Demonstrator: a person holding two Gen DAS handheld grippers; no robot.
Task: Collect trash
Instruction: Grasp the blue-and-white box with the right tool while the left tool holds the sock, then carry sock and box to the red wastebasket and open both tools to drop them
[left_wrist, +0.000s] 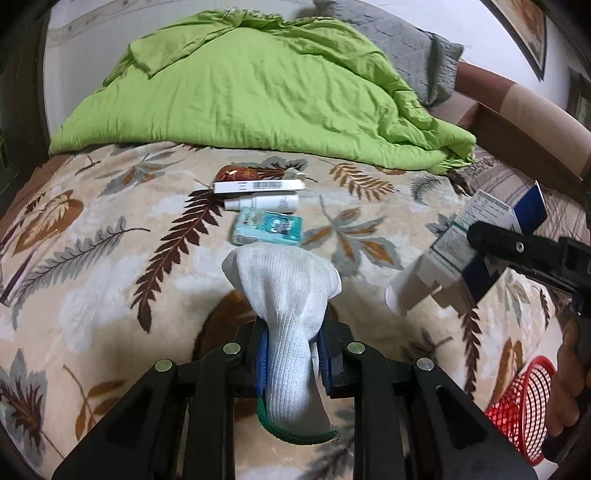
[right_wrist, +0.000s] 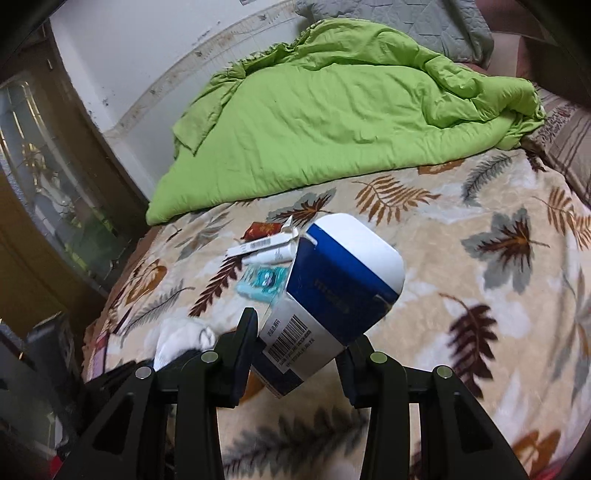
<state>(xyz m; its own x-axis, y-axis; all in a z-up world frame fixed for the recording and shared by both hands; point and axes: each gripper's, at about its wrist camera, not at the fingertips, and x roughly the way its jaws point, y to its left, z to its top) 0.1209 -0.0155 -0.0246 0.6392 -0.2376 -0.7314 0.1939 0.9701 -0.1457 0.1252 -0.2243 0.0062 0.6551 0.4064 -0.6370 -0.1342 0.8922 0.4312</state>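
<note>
Two hand-held grippers, both full. Left hand-held gripper (left_wrist: 291, 354) squeezed tight on white sock (left_wrist: 286, 295). Right hand-held gripper (right_wrist: 295, 358) clamped blue-white box (right_wrist: 343, 284), box long side tipped toward 1 o'clock. Red basket (left_wrist: 517, 406) sat at 4 o'clock in left view, close by right hand; likely drop spot. Right view did not show basket. More trash waited on bed (left_wrist: 92, 258) at 12 o'clock: teal box (left_wrist: 267, 230), white bottle (left_wrist: 262, 202), long white box (left_wrist: 258, 185).

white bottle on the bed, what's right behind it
A long white box with a barcode lies behind the white bottle; past that, a red wrapper, partly hidden.
</note>
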